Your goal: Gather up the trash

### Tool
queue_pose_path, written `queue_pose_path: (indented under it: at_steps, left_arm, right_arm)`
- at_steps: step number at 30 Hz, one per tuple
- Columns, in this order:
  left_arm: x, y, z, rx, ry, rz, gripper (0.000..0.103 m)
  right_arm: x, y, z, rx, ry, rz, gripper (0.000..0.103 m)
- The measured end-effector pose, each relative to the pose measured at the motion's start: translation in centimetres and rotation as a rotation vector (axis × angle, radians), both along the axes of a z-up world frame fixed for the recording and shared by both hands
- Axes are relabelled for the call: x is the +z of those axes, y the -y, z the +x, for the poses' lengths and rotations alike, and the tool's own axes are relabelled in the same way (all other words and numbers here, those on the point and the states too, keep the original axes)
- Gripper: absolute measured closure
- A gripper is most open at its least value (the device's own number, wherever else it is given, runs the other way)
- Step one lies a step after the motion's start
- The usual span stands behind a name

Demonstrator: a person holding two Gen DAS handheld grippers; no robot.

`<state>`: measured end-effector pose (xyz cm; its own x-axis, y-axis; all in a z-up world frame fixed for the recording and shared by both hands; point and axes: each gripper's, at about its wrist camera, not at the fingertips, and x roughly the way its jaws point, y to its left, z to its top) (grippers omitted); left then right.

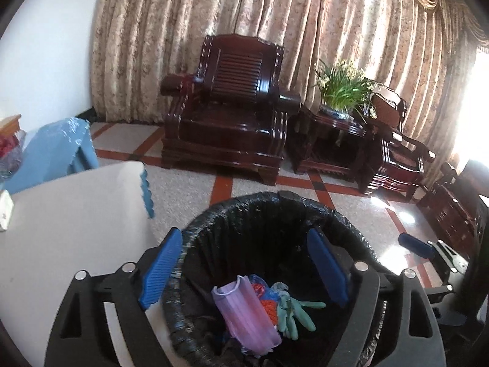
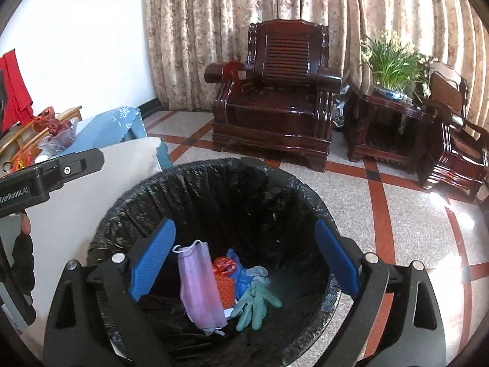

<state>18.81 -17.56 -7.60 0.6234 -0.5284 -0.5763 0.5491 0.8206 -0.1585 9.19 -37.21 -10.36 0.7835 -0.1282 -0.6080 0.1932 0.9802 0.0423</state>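
Left wrist: bin [image 1: 244, 214] with black liner, inside a purple mask [image 1: 244, 315], green gloves [image 1: 293, 312], orange wrapper [image 1: 269, 305]. Left gripper [image 1: 244, 272] wide, empty, above the bin.

Right wrist: same bin [image 2: 214, 183], mask [image 2: 198, 287], gloves [image 2: 256, 302] at bottom. Right gripper [image 2: 244, 263] wide, empty.

A round trash bin [image 2: 214, 189] lined with a black plastic bag stands upright on the tiled floor, its mouth open. At its bottom lie a pleated lilac face mask [image 2: 200, 287], lengthwise and flat, a crumpled orange-red wrapper [image 2: 224, 278] beside blue plastic [image 2: 241, 278], and pale green rubber gloves [image 2: 253, 302], fingers splayed.
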Motion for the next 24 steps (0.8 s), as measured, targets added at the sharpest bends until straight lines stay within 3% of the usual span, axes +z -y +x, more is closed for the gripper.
queue_pose_path:
  at_steps: [5, 14, 24]
  left_arm:
    - [1.4, -2.6, -1.8, 0.048, 0.044, 0.029, 0.017]
    - [3.4, -6.8, -5.0, 0.126, 0.057, 0.054, 0.006]
    - [5.2, -10.0, -8.2, 0.181, 0.074, 0.072, 0.006]
  right_arm:
    - [2.1, -1.2, -1.2, 0.02, 0.034, 0.01, 0.005]
    - [6.0, -4.5, -3.1, 0.094, 0.046, 0.023, 0.005]
    - [9.0, -6.9, -5.3, 0.114, 0.061, 0.016, 0.005]
